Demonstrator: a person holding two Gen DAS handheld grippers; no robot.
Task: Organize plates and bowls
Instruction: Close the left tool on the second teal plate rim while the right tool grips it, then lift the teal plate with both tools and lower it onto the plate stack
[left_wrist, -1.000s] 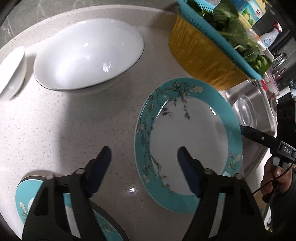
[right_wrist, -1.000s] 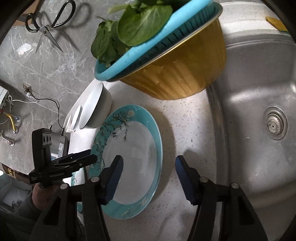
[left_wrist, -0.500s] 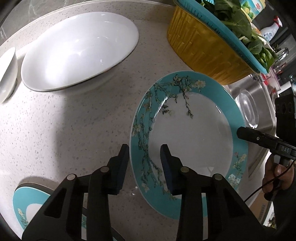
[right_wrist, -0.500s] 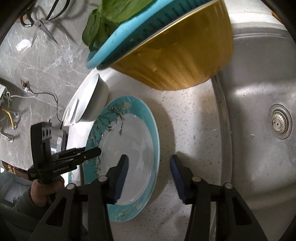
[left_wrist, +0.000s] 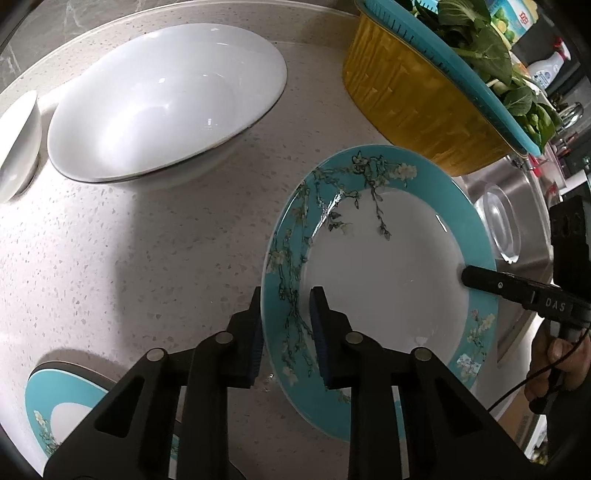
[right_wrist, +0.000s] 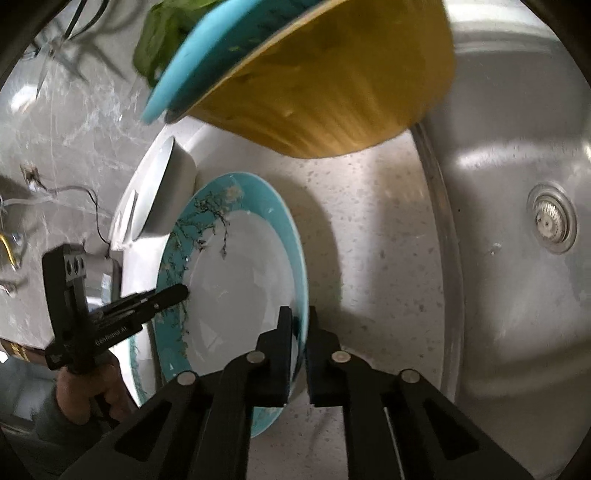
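A teal-rimmed plate with a blossom pattern (left_wrist: 384, 266) is held between both grippers, tilted a little off the speckled counter. My left gripper (left_wrist: 286, 306) is shut on its near rim. My right gripper (right_wrist: 298, 323) is shut on the opposite rim of the plate (right_wrist: 240, 280) and shows in the left wrist view (left_wrist: 517, 291). A large white bowl (left_wrist: 166, 99) sits at the back left, with a small white bowl (left_wrist: 18, 144) beside it. A second teal plate (left_wrist: 66, 410) lies at the lower left.
A yellow basin (left_wrist: 417, 96) with a teal colander of greens (left_wrist: 480, 40) stands at the back right, close above the plate. The steel sink (right_wrist: 517, 221) with its drain (right_wrist: 552, 219) lies to the right. A glass lid (left_wrist: 502, 225) lies in the sink.
Both grippers went from open to shut on opposite rims of the teal plate. The plate has tilted up off the counter.
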